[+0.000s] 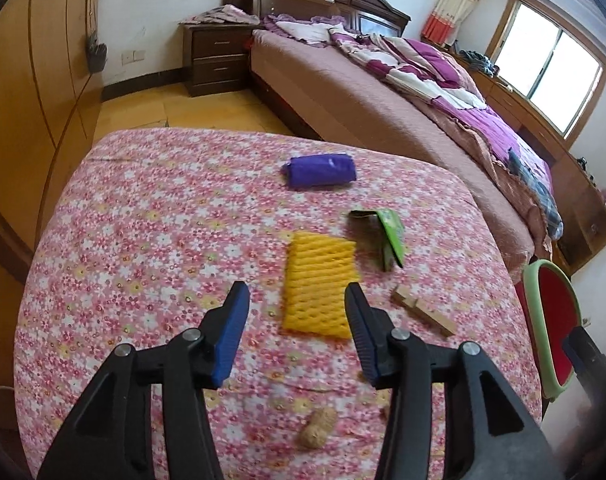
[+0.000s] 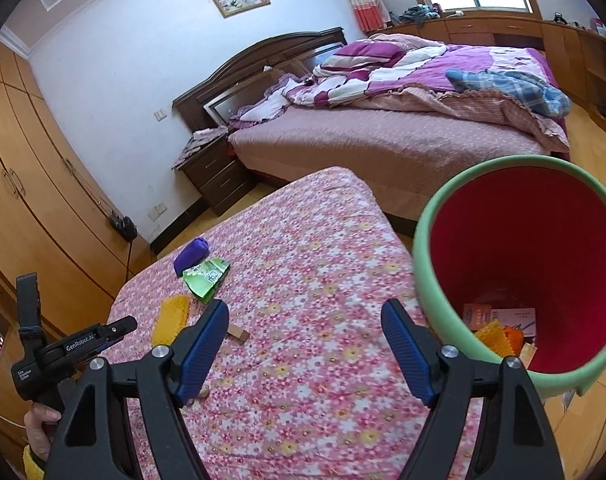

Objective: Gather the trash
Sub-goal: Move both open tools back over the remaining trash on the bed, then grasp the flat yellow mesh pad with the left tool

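One ribbed yellow foam net [image 1: 319,285]

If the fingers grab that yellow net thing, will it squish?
Probably. The yellow foam net looks like soft mesh full of holes, so it should squash and bend. It lies flat on the flowered cloth, so it likely won't roll, and it seems very light.

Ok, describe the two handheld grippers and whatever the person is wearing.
Both grippers, left and right, share one build: black plastic linkage arms with silver pivot bolts, ending in ribbed blue pads. Seen from the right wrist camera, the left gripper's black body carries white GenRobot.AI lettering and a small white label. The hand gripping it shows a yellow cuff.
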